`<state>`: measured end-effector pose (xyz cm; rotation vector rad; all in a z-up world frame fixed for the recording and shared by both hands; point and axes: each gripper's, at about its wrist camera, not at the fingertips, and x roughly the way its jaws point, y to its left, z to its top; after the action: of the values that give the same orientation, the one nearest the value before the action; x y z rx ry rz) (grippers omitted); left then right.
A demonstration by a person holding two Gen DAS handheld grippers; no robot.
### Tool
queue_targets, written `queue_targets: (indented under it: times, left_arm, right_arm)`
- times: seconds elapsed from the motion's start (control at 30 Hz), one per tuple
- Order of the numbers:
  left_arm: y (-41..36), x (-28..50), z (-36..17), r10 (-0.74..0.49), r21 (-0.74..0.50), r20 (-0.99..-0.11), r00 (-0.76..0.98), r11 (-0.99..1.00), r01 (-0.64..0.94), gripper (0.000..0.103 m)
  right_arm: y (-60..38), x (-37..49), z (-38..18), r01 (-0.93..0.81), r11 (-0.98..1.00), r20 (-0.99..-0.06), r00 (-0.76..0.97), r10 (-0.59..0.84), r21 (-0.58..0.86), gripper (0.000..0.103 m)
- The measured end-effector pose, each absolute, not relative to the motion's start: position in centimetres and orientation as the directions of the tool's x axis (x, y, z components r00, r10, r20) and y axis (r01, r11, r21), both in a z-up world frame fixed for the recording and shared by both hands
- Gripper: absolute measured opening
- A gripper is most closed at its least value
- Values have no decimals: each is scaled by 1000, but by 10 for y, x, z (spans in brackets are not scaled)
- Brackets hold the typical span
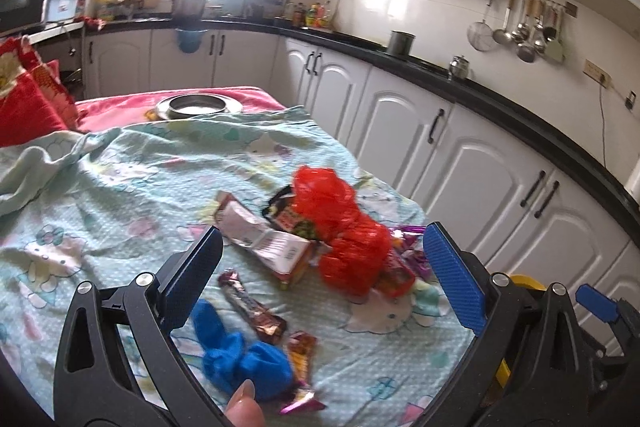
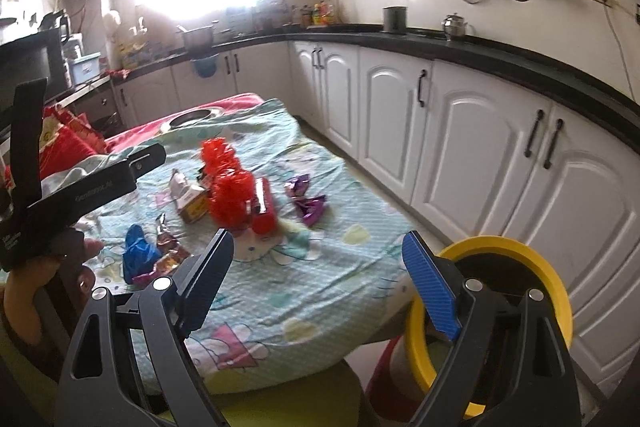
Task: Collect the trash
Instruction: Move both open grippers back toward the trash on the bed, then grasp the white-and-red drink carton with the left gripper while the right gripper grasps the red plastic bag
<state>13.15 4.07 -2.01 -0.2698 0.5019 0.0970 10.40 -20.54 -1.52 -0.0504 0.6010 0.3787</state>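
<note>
Trash lies on a table under a pale green cartoon cloth (image 1: 120, 187). There is a crumpled red plastic bag (image 1: 332, 219) (image 2: 230, 187), a white and red carton (image 1: 276, 247) (image 2: 192, 201), a brown snack wrapper (image 1: 256, 311), a blue crumpled wad (image 1: 240, 355) (image 2: 138, 255) and purple wrappers (image 2: 306, 201). My left gripper (image 1: 324, 267) hovers open just short of the pile, nothing between its pads. My right gripper (image 2: 320, 279) is open over the table's near edge. Its right finger (image 2: 430, 287) stands in front of a yellow-rimmed bin (image 2: 520, 251) (image 1: 524, 281).
A metal dish (image 1: 198, 105) sits at the table's far end and a red cushion (image 1: 28, 95) at the left. White cabinets (image 2: 460, 155) under a black counter run along the right, across a narrow strip of floor. The left tool's black frame (image 2: 80, 195) and a hand fill the right view's left side.
</note>
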Motion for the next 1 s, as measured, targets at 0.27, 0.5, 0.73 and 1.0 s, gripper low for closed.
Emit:
queue_targets:
  times: [0.27, 0.5, 0.73, 1.0]
  left_arm:
    - [73, 134, -28, 61, -261, -505, 861, 940, -219, 92]
    - [103, 142, -33, 74, -297, -537, 841, 916, -270, 92]
    - [125, 158, -42, 60, -327, -575, 816, 898, -296, 85]
    - [142, 188, -57, -34, -408, -639, 768, 862, -301, 75]
  right_arm:
    - [-170, 124, -26, -436, 898, -597, 705, 382, 60, 81]
    - [-147, 146, -38, -475, 878, -621, 673, 403, 55, 75]
    - [-125, 174, -46, -512, 857, -640, 639, 427, 62, 70]
    - [-102, 207, -58, -520, 851, -670, 605, 430, 75, 66]
